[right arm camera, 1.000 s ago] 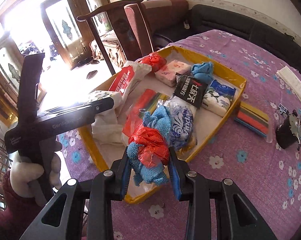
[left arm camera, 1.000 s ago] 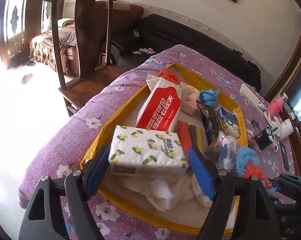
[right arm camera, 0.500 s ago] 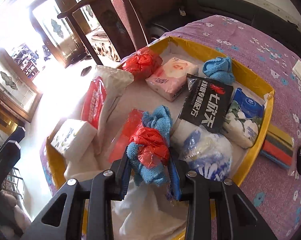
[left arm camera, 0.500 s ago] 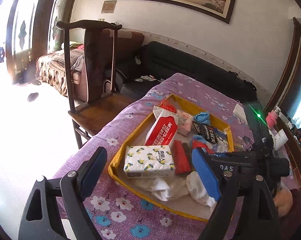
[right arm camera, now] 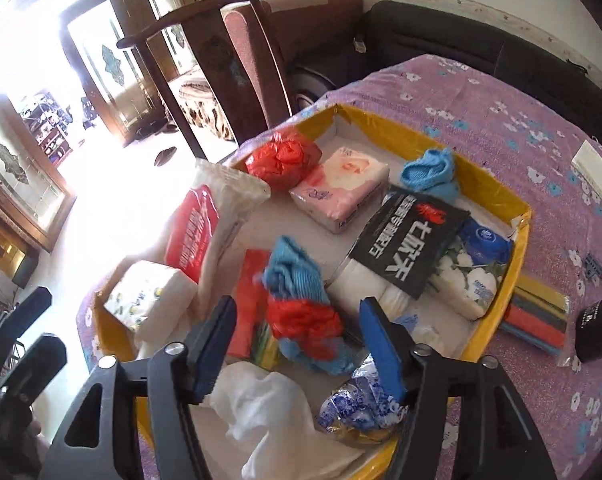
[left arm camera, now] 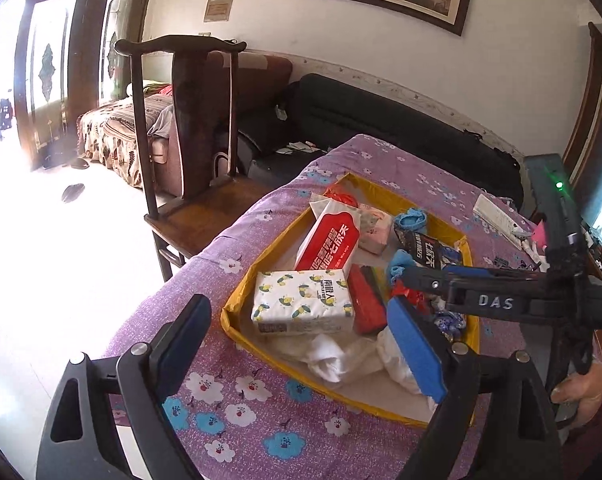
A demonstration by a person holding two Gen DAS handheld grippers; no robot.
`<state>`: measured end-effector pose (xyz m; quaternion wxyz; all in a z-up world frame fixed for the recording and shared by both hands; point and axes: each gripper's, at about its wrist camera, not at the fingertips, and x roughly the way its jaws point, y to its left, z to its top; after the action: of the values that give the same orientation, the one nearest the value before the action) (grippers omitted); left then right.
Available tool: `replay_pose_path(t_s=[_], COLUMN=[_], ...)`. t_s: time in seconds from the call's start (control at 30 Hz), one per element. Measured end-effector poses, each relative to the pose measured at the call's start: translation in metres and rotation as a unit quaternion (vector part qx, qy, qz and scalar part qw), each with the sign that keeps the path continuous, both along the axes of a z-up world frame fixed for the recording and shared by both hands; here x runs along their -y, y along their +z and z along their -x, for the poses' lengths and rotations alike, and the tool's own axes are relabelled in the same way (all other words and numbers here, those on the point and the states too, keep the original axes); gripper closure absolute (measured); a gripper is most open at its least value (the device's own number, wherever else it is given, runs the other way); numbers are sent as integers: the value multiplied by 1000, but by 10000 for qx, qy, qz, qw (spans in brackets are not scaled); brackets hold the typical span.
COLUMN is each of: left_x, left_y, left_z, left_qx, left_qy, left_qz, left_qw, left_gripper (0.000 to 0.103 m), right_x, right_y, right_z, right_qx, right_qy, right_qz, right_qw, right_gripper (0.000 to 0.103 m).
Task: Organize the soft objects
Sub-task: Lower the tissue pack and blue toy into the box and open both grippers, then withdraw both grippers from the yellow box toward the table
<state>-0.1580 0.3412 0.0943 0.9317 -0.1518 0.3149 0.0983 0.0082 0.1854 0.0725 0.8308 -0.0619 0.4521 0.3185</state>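
Observation:
A yellow-rimmed tray [left arm camera: 285,236] [right arm camera: 497,196] on the purple flowered table holds soft goods: a lemon-print tissue pack [left arm camera: 303,300] [right arm camera: 149,300], a red-and-white bag [left arm camera: 331,240] [right arm camera: 197,232], a pink tissue pack [right arm camera: 341,188], a black packet [right arm camera: 409,248], white cloth [left arm camera: 341,356] [right arm camera: 277,408]. My right gripper [right arm camera: 297,344] is open above the tray, with a blue cloth and red bag bundle [right arm camera: 301,308] lying loose between its fingers. My left gripper [left arm camera: 301,344] is open and empty, held back above the tray's near corner. The right gripper shows in the left wrist view [left arm camera: 409,276].
A dark wooden chair [left arm camera: 189,128] stands beside the table's left edge. A dark sofa [left arm camera: 381,120] lies behind the table. A pack of coloured strips [right arm camera: 537,316] and a black cup [right arm camera: 597,328] sit on the table right of the tray.
My right gripper has opened and let go of the blue cloth and red bag bundle over the tray. My left gripper has pulled back and up from the lemon-print tissue pack.

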Motion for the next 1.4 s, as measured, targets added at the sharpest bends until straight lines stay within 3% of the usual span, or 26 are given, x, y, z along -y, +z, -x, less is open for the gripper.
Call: replay_pose_path(t_s=[0.27,0.63,0.97,1.4], left_x=[21,66,117,157], left_y=[6,12,11,11], left_z=[7,9,7,2], left_qx=[51,-65,-296,-478], left_qy=[-129,-76,-352,-600], left_qz=[-139,-751,-1355,-1676], left_qw=[9998,9971,9897,9829], left_gripper=[13,8,8,8], right_x=[36,114,167,223], right_y=[21,28,14,6], right_z=[40,84,95,98], right_qx=[149,617,442,290], right_qy=[1,-498,-887,-1310], right_qz=[-276,-259,-472,-709], right_qw=[9995,9965,9940,9884], right_gripper=[29,25,25,25])
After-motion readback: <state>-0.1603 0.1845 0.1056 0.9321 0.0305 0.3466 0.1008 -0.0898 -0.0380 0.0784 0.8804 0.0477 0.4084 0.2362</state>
